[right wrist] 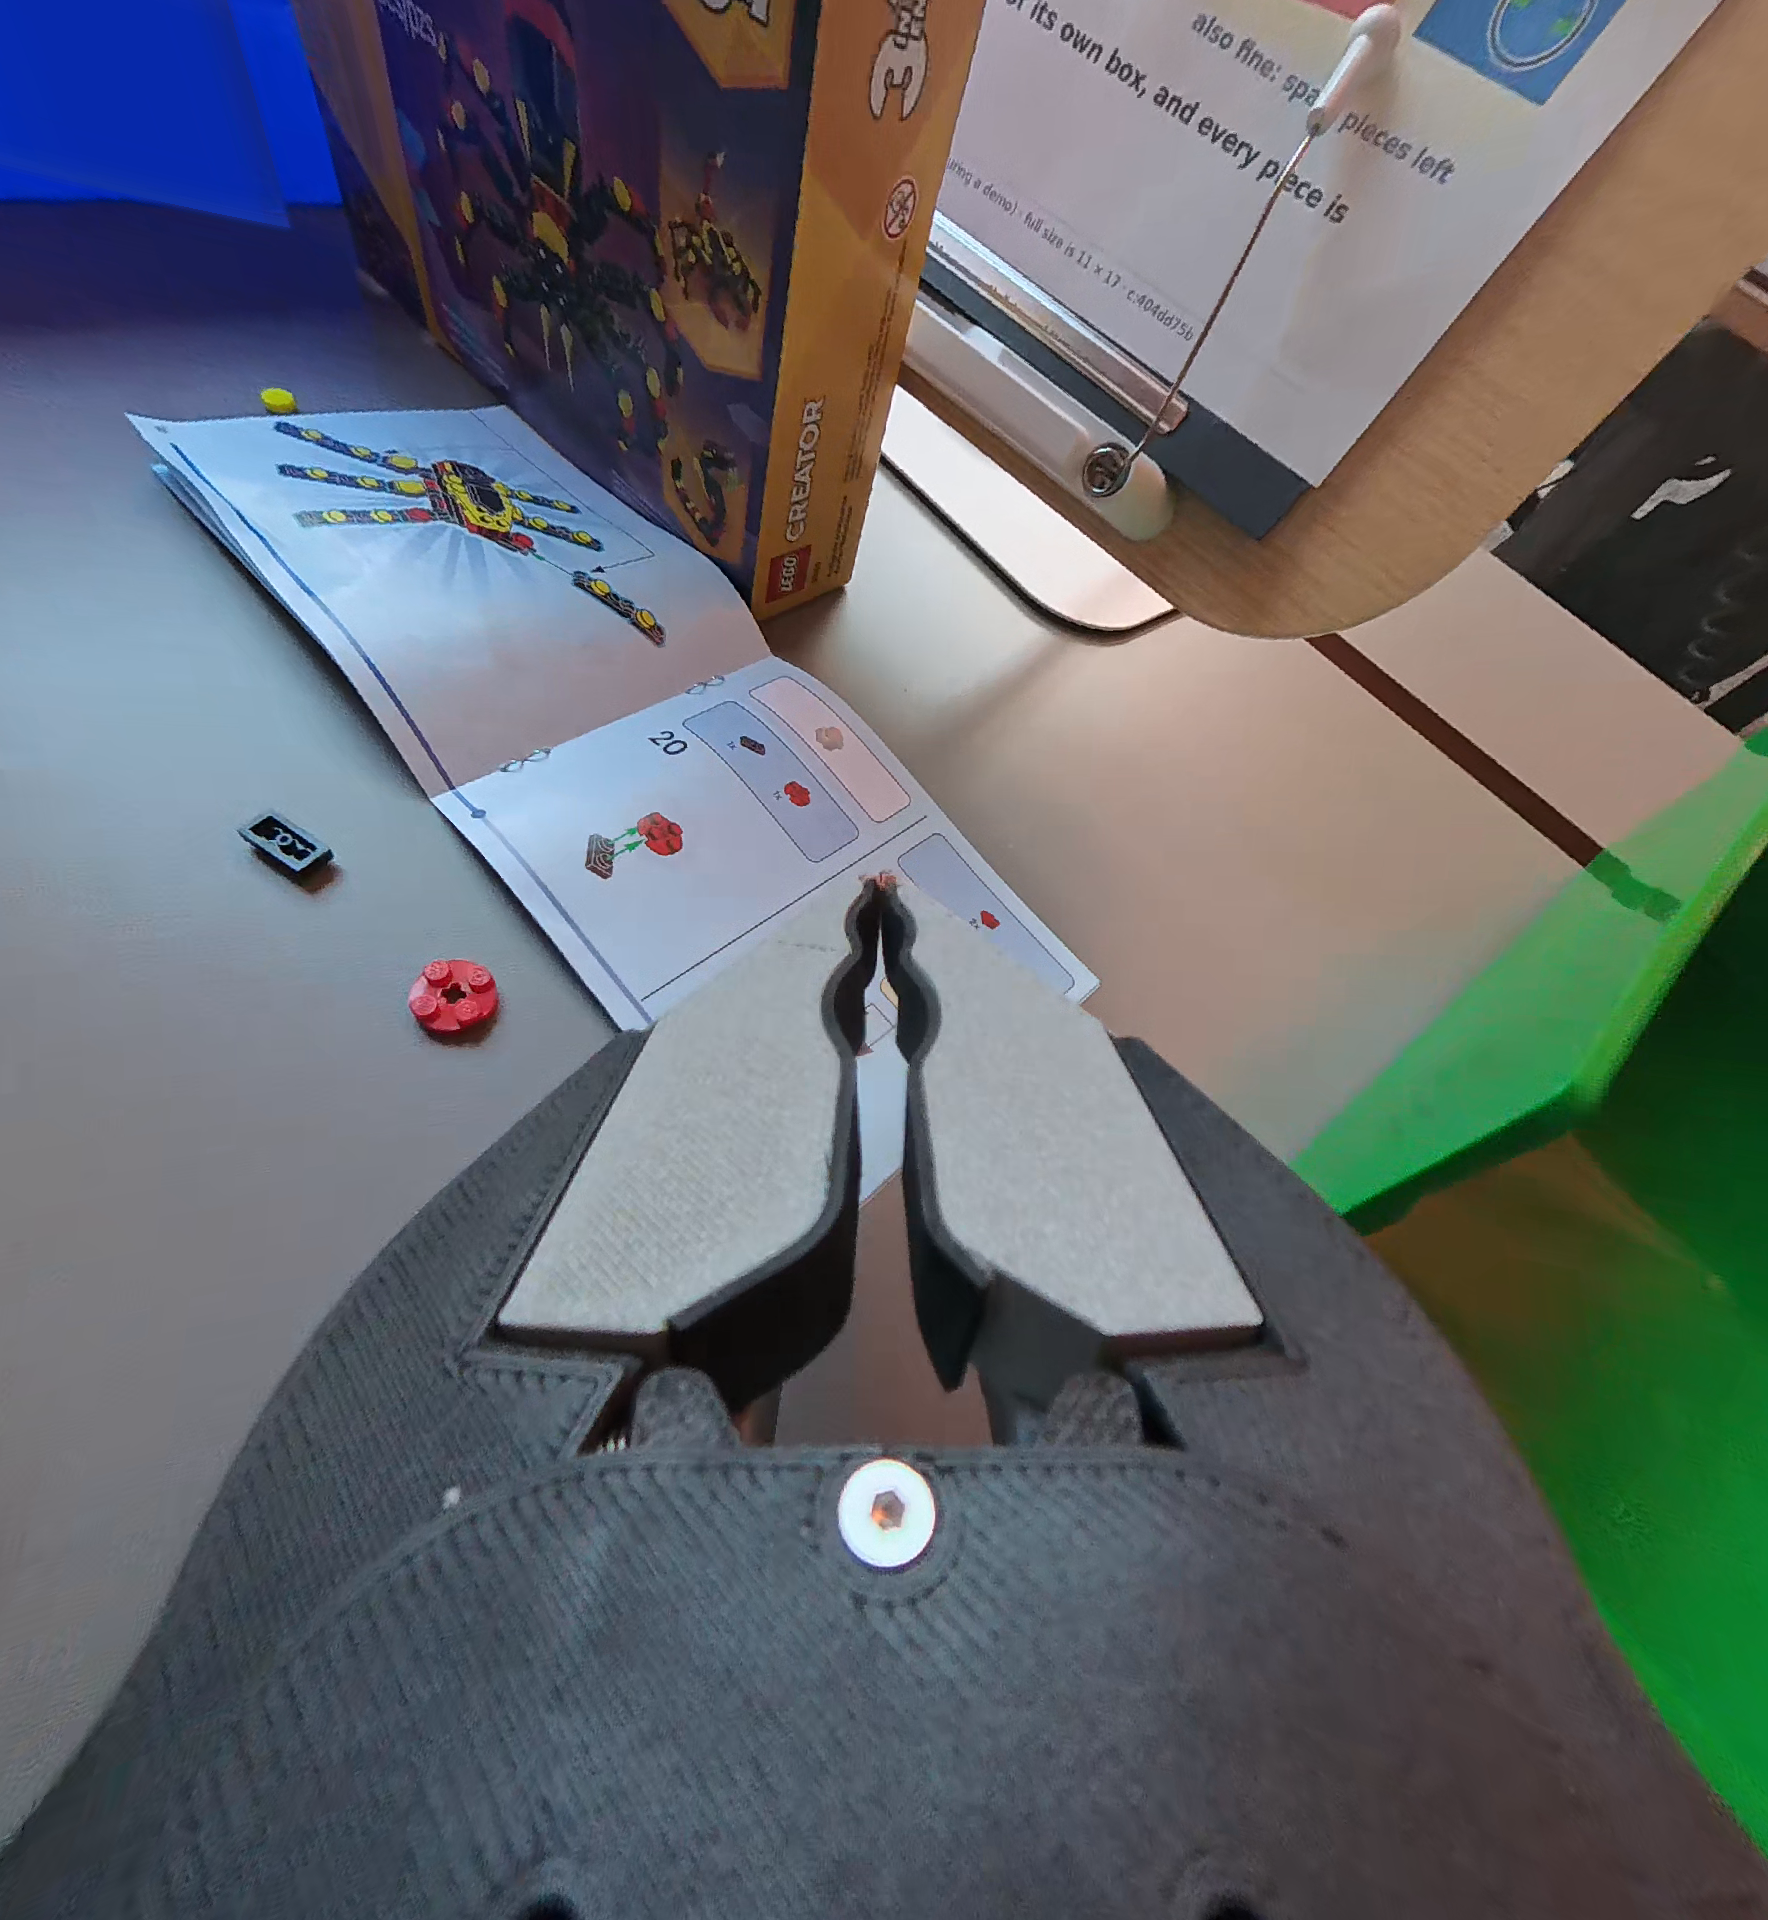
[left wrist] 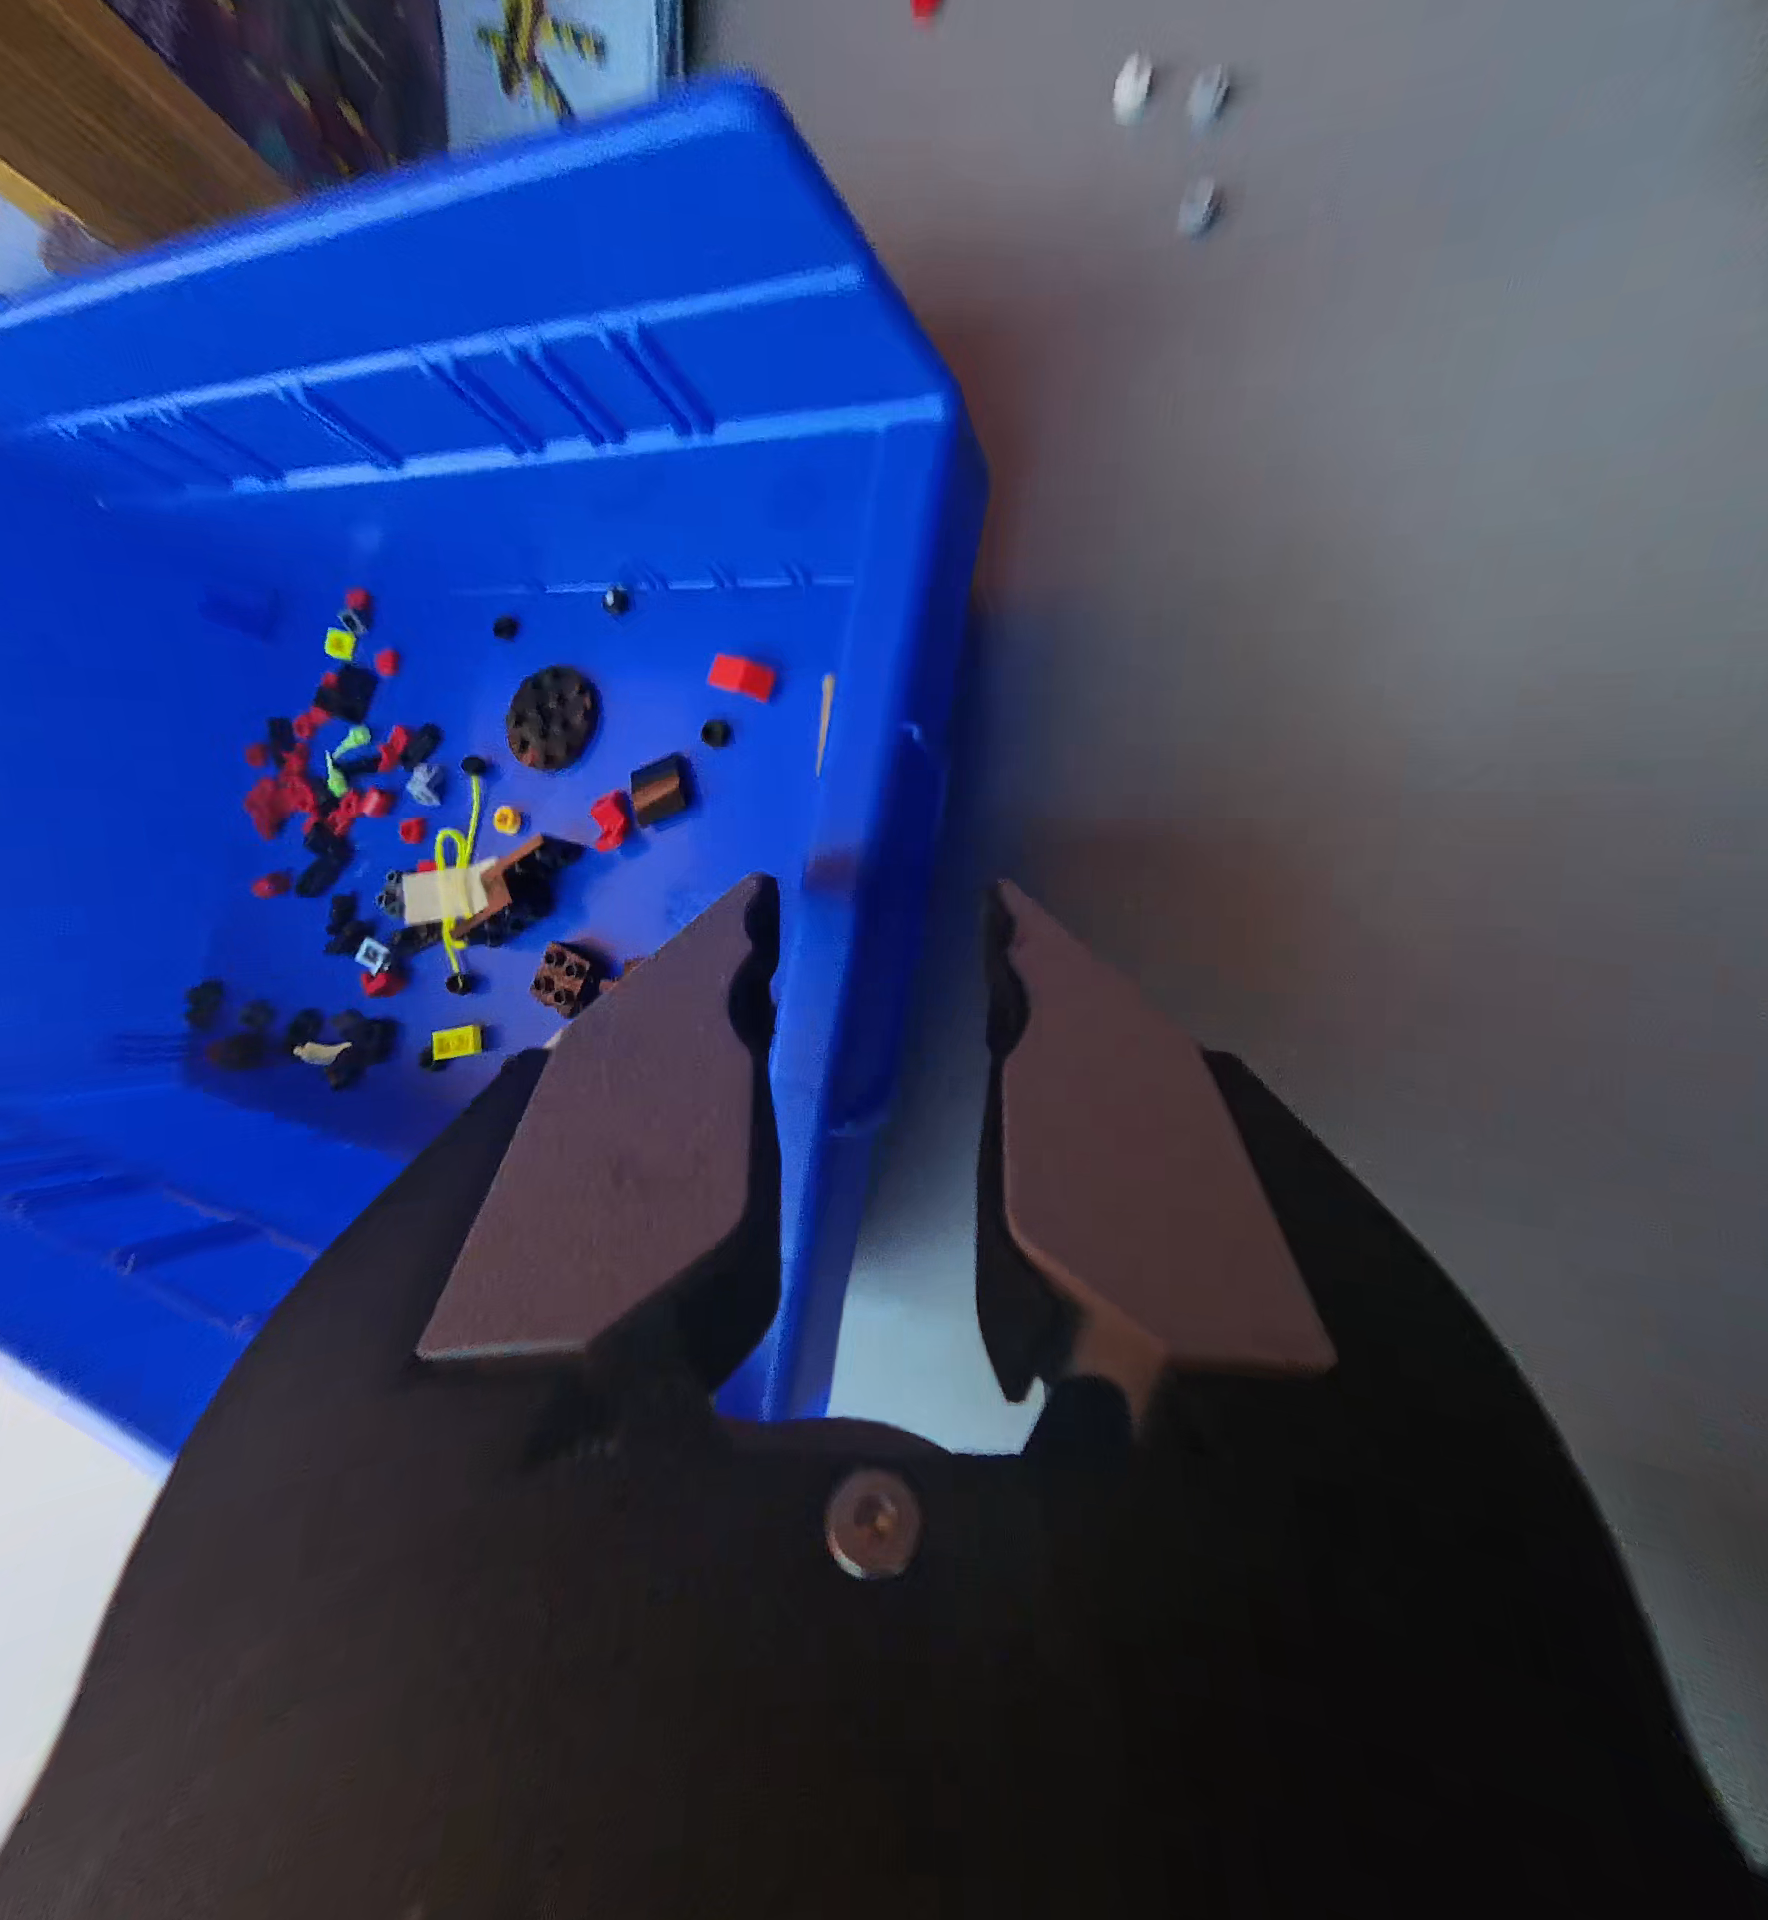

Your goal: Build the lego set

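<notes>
The left claw [left wrist: 880, 914] is wide and empty, over the blue bin's [left wrist: 890, 436] right rim. The loose lego pieces [left wrist: 412, 842] lie left of it, at mid-left. The right claw [right wrist: 880, 883] pinches a tiny reddish bit over the instruction booklet [right wrist: 506, 623].

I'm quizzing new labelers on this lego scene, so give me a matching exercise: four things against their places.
Things:
1. red round plate
2. dark round plate
3. instruction booklet
4. left gripper

Places:
A. inside the blue bin
B. lying open in front of the set's box
C. loose on the table, left of the booklet
D. open, over the bin's right wall

Pairs: 1-C, 2-A, 3-B, 4-D
</notes>
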### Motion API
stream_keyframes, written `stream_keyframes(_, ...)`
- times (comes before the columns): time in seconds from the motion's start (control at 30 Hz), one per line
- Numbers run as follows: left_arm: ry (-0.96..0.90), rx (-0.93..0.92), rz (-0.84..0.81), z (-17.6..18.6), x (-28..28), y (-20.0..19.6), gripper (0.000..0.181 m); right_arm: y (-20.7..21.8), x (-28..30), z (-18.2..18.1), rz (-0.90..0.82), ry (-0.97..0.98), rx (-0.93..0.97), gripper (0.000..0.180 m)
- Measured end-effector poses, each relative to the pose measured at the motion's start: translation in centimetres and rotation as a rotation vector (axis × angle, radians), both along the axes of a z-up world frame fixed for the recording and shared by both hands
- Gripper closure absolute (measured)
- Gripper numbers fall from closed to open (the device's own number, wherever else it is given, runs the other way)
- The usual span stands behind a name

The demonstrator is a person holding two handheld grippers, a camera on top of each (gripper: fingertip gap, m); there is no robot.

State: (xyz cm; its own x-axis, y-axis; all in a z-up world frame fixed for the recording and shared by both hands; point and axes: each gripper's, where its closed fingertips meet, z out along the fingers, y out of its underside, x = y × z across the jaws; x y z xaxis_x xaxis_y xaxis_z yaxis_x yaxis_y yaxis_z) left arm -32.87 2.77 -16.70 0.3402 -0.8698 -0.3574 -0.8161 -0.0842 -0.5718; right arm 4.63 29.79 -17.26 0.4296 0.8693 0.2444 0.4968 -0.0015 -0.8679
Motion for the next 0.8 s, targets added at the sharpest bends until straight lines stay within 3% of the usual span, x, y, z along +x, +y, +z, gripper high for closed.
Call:
stream_keyframes(0.03, -0.064, -0.003, -0.014, 1.0, 0.3, -0.4, 0.145, -0.1, 0.0, 0.1, 0.004, 0.004, 0.009, 0.18)
stream_keyframes(0.17, -0.279, -0.023, -0.12, 4.1, 1.3, -3.1, 0.146, -0.6, 0.0, 0.5, 0.017, 0.028, 0.008, 0.18)
stream_keyframes(0.27, -0.422, -0.089, -0.289, 5.2, 2.7, -5.9, 0.149, -0.6, 0.0, 0.7, 0.016, 0.039, 0.009, 0.18)
stream_keyframes(0.4, -0.609, -0.147, -0.351, 6.0, 3.4, -6.0, 0.153, -0.4, -0.1, 0.6, 0.018, 0.044, -0.006, 0.18)
stream_keyframes(0.6, -0.538, -0.191, -0.347, 4.0, 4.1, -5.8, 0.147, -1.1, -0.5, 0.6, 0.08, 0.052, -0.025, 0.18)
stream_keyframes(0.73, -0.528, -0.17, -0.343, 3.9, 4.1, -5.6, 0.147, -5.2, -2.4, 0.8, 0.325, 0.121, -0.215, 0.18)
stream_keyframes(0.8, -0.522, -0.182, -0.328, 3.5, 4.1, -5.3, 0.148, -7.7, -3.4, 0.8, 0.452, 0.132, -0.337, 0.17)
